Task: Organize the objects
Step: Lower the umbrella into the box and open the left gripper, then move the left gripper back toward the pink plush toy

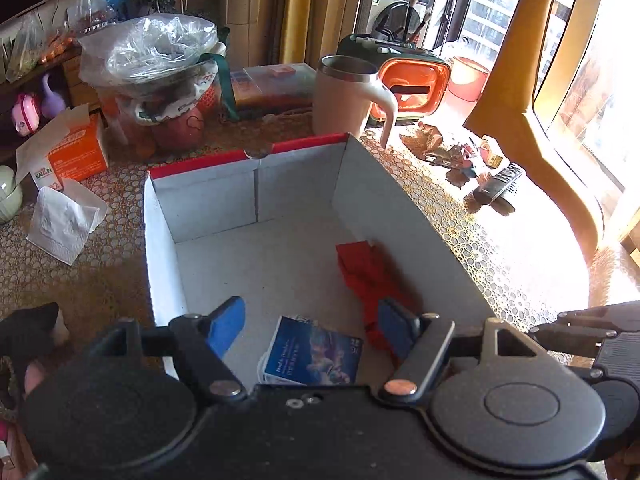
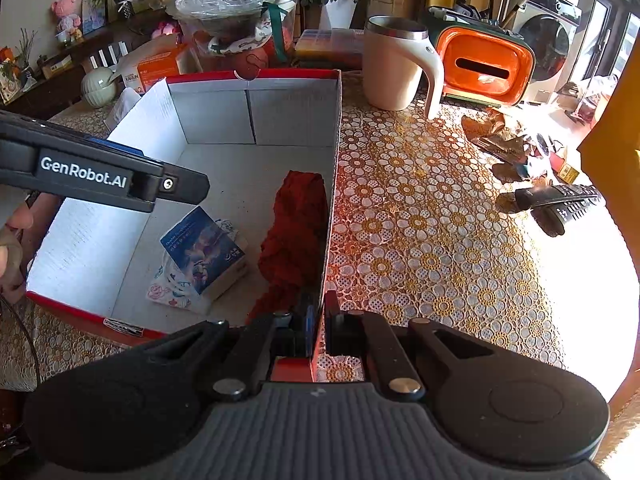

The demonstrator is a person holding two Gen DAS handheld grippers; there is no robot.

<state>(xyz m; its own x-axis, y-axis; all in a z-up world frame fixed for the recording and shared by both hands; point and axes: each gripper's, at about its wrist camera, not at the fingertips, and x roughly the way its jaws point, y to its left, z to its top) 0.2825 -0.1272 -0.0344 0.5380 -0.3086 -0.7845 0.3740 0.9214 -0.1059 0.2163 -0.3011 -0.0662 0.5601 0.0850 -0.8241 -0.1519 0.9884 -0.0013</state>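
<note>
Everything here is placed against the open cardboard box (image 1: 256, 184), white inside with a red rim, which sat on a table covered by a gold floral cloth (image 2: 420, 216).

To the left of the box lay a folded white tissue (image 1: 64, 224), and beyond it an orange carton (image 1: 76, 152) with its flap up. Behind the box's far-left corner stood a basket covered in clear plastic (image 1: 156, 48).

Over the box's near end hung the left gripper (image 1: 310, 330), its blue-padded fingers (image 1: 226, 324) spread wide and holding nothing. Below them, on the box floor near the front wall, a small blue carton (image 2: 204, 250) rested tilted on a flowered tissue packet (image 2: 168, 292). Just right of it a crumpled red cloth (image 2: 294, 232) lay against the box's right wall.

The right gripper (image 2: 318, 320) was closed narrowly on that right wall at its near corner, one finger inside the box and one outside, with the card pinched between them.

Right of the box's far corner stood a cream mug (image 2: 394, 64) with a steel rim, its handle pointing away from the box. Further right sat an orange tissue holder (image 2: 486, 66). Well right of the box, on the sunlit cloth, lay brown wrappers (image 2: 504, 136) and two black remote controls (image 2: 560, 204).
</note>
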